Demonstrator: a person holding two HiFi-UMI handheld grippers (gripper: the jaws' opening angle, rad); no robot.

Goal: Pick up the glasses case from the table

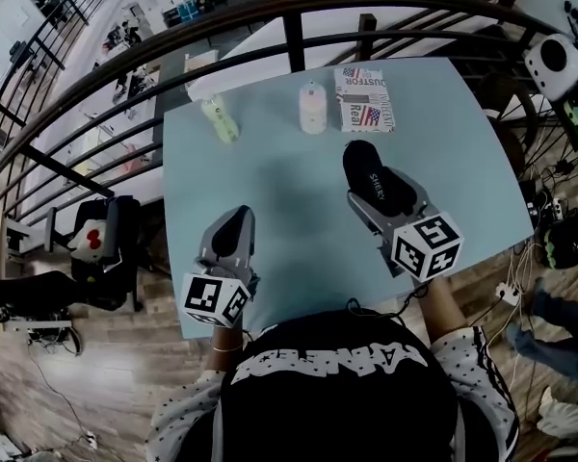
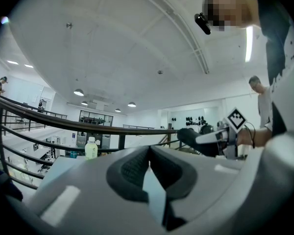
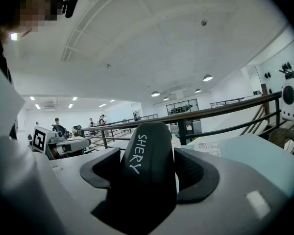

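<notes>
The black glasses case (image 1: 374, 176) with white "SHERY" lettering sits between the jaws of my right gripper (image 1: 383, 198), which is shut on it over the middle right of the light blue table (image 1: 289, 191). In the right gripper view the case (image 3: 149, 151) fills the space between both pads and juts out forward. The left gripper view shows the case (image 2: 193, 138) held level, off the tabletop. My left gripper (image 1: 233, 224) hovers near the table's front left, its pads (image 2: 134, 168) closed together on nothing.
At the table's far side lie a pale green bottle (image 1: 219, 118), a white bottle (image 1: 312, 107) and a printed box (image 1: 364, 97). A dark railing (image 1: 270, 12) curves just behind the table. Chairs and cables crowd the floor on both sides.
</notes>
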